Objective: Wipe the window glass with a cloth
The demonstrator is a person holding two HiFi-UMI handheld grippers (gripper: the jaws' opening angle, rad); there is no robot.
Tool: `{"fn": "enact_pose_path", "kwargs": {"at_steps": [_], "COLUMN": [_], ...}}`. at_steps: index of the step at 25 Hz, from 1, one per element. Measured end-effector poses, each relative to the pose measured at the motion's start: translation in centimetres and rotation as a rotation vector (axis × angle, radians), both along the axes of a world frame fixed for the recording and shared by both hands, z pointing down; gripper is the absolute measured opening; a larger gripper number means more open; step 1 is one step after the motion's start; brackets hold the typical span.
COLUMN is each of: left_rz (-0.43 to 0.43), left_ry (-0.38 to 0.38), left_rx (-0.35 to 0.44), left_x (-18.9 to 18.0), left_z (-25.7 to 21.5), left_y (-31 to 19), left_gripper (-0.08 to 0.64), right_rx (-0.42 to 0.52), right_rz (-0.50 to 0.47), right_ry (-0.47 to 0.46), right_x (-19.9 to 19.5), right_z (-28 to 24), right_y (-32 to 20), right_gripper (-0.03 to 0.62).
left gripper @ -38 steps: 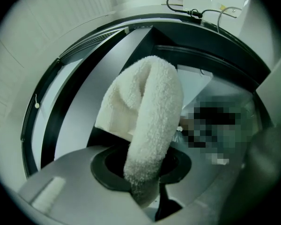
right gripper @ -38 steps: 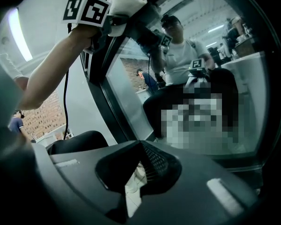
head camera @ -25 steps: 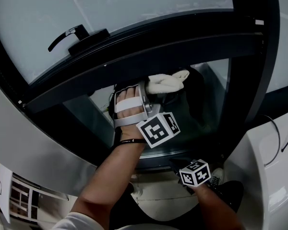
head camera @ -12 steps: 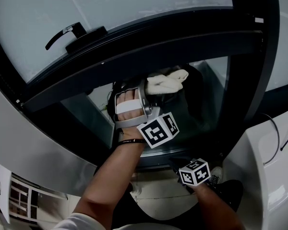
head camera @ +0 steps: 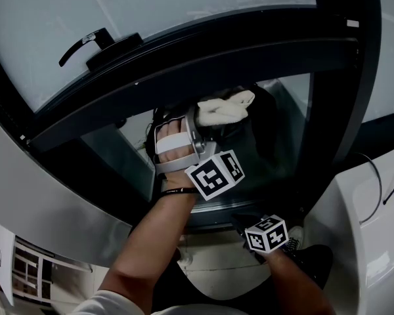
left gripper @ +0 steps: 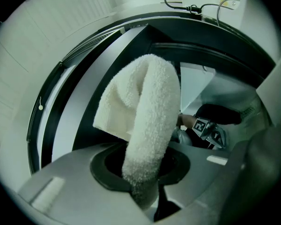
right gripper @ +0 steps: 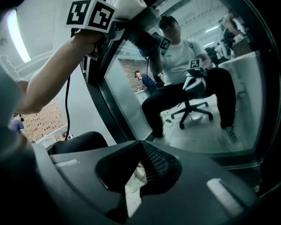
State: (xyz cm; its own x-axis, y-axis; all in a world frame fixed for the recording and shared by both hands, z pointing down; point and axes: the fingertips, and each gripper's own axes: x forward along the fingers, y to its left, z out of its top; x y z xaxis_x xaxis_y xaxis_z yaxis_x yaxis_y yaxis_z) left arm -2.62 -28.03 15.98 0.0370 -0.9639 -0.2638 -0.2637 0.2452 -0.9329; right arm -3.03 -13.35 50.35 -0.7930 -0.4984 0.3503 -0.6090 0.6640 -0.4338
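A white terry cloth (head camera: pixel 224 108) is pressed against the lower pane of window glass (head camera: pixel 285 126), just under the dark crossbar (head camera: pixel 203 67). My left gripper (head camera: pixel 207 122) is shut on the cloth. In the left gripper view the folded cloth (left gripper: pixel 147 116) rises out of the shut left gripper (left gripper: pixel 146 197) and hides the glass behind it. My right gripper (head camera: pixel 249 225) hangs low by the floor, well below the cloth. In its own view the right gripper (right gripper: pixel 136 168) has its jaws together with nothing between them, and the glass (right gripper: pixel 210 64) mirrors a seated person.
A black window handle (head camera: pixel 92 43) sits on the frame under the upper pane (head camera: pixel 184 12). The dark upright frame (head camera: pixel 341 77) bounds the lower pane on the right. A white unit (head camera: pixel 374 235) with a black cable stands at the lower right.
The cloth and left gripper sit slightly higher and further left in the picture, but the handle and frame shifted the same way. The right gripper has stayed put.
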Motion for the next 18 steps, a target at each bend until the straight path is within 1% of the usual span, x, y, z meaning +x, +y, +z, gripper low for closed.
{"fn": "enact_pose_path", "kwargs": {"at_steps": [11, 18], "left_rz": [-0.007, -0.002], "left_ry": [0.017, 0.009], "left_rx": [-0.045, -0.081], "left_x": [0.0, 0.1], "left_z": [1.0, 3.2], "left_y": [0.0, 0.0], "left_gripper": [0.107, 0.110], "right_rx": [-0.001, 0.001], "right_rz": [0.008, 0.014], "right_ry": [-0.002, 0.000], "right_x": [0.6, 0.9], "right_z": [0.0, 0.0], "right_y": [0.2, 0.1], "right_gripper": [0.000, 0.000]}}
